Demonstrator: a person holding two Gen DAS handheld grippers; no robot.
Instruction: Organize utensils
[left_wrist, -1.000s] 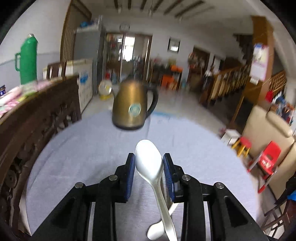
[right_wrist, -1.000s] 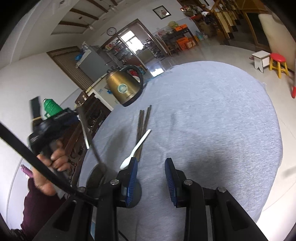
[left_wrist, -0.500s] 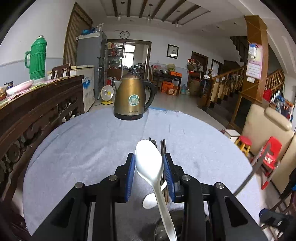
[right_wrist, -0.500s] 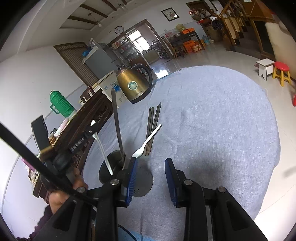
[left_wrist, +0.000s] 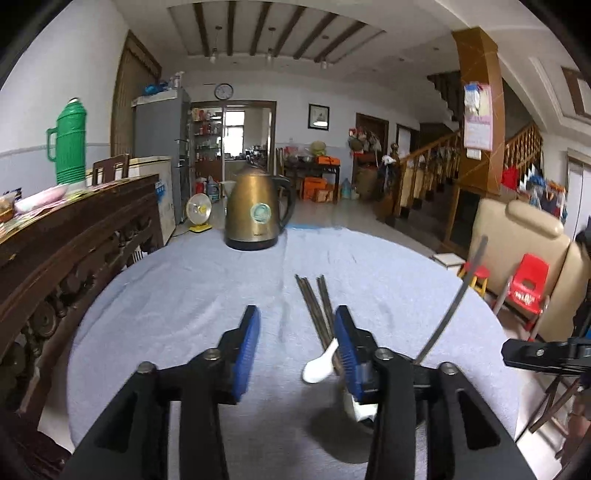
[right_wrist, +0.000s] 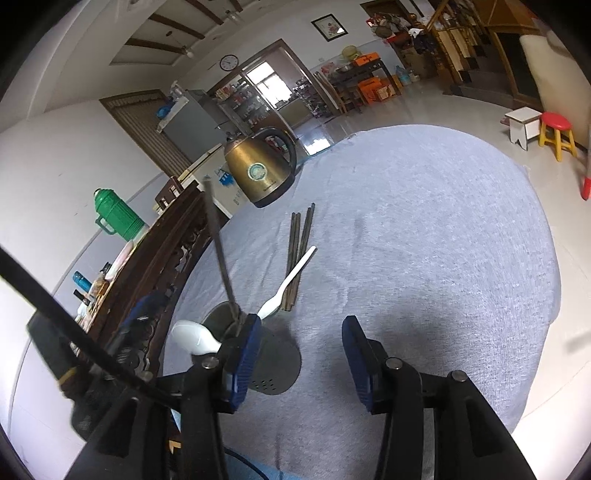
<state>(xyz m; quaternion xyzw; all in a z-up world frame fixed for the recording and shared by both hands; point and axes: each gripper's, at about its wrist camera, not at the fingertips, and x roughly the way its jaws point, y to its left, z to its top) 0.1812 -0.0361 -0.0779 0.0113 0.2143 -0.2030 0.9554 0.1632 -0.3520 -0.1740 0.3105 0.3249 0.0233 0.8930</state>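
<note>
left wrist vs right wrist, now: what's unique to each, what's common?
Left wrist only: the yellow fan on the floor and the wall calendar on the pillar.
Right wrist only: the perforated plate of the utensil holder in plain sight, and a black cable crossing the left side.
Both: the brass kettle, the chopsticks lying side by side on the grey cloth, the white spoon beside them, and the green thermos.
</note>
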